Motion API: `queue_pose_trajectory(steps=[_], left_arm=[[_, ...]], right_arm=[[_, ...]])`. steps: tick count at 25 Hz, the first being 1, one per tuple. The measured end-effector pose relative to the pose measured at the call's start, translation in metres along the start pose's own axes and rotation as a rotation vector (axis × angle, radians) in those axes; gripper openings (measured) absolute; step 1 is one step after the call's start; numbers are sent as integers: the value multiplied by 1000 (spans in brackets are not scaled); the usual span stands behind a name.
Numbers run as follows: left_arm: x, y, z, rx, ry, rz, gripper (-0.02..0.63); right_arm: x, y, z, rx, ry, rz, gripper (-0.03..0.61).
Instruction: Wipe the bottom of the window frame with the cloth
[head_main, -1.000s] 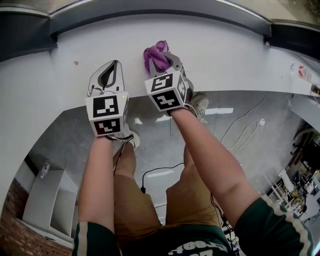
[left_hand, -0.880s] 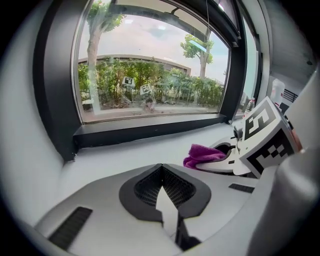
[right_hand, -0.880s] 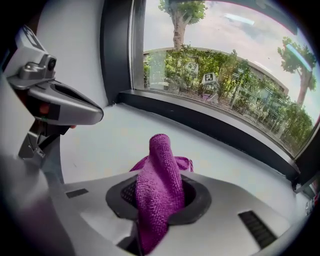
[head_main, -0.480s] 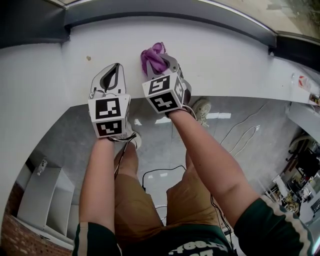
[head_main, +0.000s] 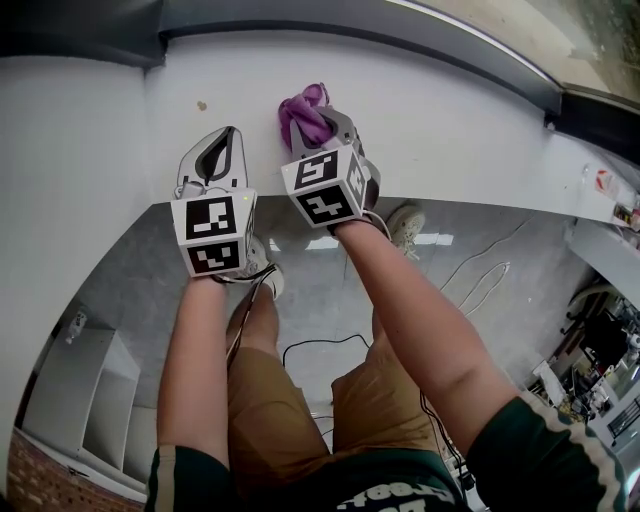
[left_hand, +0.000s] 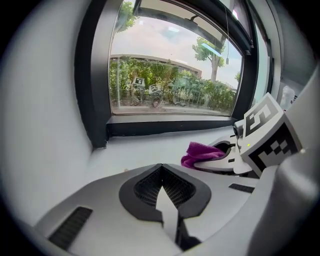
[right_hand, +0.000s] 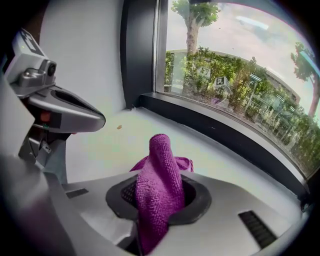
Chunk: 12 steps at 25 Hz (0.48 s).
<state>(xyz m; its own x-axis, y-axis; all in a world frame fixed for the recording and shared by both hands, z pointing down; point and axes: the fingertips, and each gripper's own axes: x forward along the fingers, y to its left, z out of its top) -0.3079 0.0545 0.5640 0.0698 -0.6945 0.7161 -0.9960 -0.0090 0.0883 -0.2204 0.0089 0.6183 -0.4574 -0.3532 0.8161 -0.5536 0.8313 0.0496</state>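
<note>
**One cloth, two grippers over the sill**

Head view: two grippers hang over the white sill (head_main: 470, 110). The right gripper (head_main: 335, 122) carries the single purple cloth (head_main: 303, 110). The left gripper (head_main: 229, 134) sits just to its left, and one brown speck (head_main: 201, 105) lies ahead of it.

Left gripper view: its jaws are pressed together on nothing. Only here does the dark bottom frame rail (left_hand: 170, 126) run straight ahead.

Right gripper view: its jaws clamp the cloth, which rises between them above the sill.

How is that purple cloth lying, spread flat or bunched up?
Bunched up: the purple cloth stands in a crumpled peak, pinched between the right gripper's jaws, not spread over the white sill.
</note>
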Motion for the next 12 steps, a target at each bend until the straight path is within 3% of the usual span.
queue_pose_trajectory(steps=[12], left_arm=[[-13,38,-12,-25,4,35,8]], right_arm=[[18,42,32,-29,-28,40,81]])
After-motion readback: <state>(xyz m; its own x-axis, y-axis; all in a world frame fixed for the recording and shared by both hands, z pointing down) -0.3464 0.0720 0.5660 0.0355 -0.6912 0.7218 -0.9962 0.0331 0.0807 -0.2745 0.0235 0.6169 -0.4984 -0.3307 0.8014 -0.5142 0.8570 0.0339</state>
